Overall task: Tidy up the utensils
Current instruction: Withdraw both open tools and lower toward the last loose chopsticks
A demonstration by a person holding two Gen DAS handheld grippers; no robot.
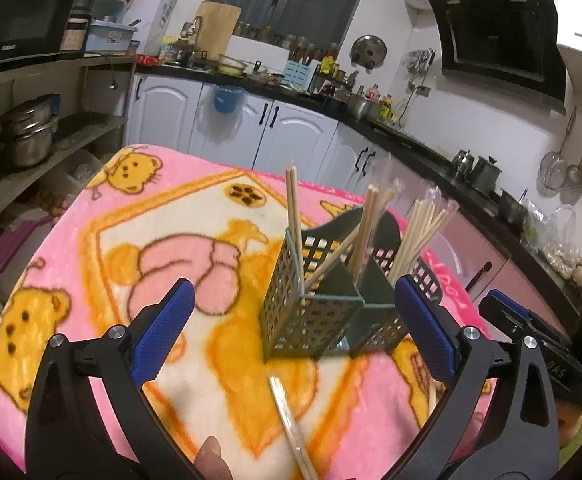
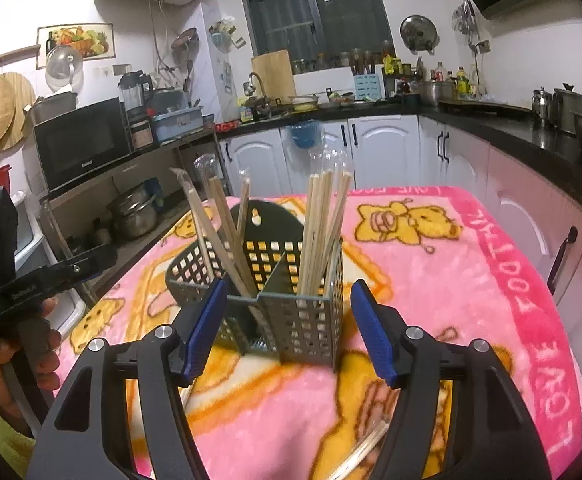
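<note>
A grey-green perforated caddy (image 1: pixel 311 320) (image 2: pixel 291 316) stands on the pink bear blanket (image 1: pixel 131 216) (image 2: pixel 451 280). Wrapped wooden chopsticks (image 1: pixel 419 236) (image 2: pixel 323 224) stand upright in its compartments. One wrapped pair (image 1: pixel 291 424) lies flat on the blanket just in front of the caddy, between my left fingers. More loose chopsticks (image 2: pixel 365 452) lie under my right gripper. My left gripper (image 1: pixel 294 292) is open wide, short of the caddy, holding nothing. My right gripper (image 2: pixel 289 288) is open too, its blue pads on either side of the caddy's near corner without touching it.
White cabinets (image 2: pixel 383 148) and a black counter (image 1: pixel 411 140) run behind and right of the table. Open shelves with steel pots (image 1: pixel 31 132) and a microwave (image 2: pixel 83 140) stand on the left. A hand (image 2: pixel 23 356) holds the left gripper's handle.
</note>
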